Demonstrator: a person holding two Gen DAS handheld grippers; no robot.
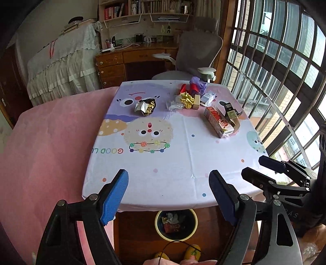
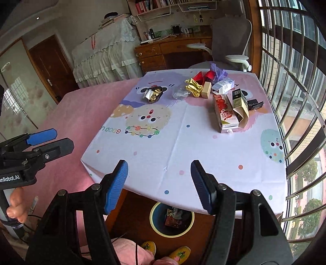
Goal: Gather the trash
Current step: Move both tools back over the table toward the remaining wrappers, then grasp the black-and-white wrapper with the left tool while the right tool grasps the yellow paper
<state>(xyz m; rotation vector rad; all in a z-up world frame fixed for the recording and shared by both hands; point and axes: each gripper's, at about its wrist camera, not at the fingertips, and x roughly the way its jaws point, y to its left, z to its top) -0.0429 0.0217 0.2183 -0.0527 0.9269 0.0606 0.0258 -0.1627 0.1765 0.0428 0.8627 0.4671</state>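
Daylight comes through a barred window (image 1: 271,67) along the right side. A grey office chair (image 1: 195,55) stands beyond the tabletop's (image 2: 203,159) far edge, before a wooden desk (image 1: 130,61) under bookshelves (image 1: 146,10). A lace-covered piece of furniture (image 1: 63,65) stands left of the desk; a brown door (image 2: 49,63) shows further left. The floor (image 2: 138,216) is dark wood.

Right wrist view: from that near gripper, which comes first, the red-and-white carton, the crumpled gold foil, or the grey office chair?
1. Red-and-white carton, right side of table, nearest the right gripper.
2. Crumpled gold foil, farther back, mid-table.
3. Grey office chair, beyond the table.
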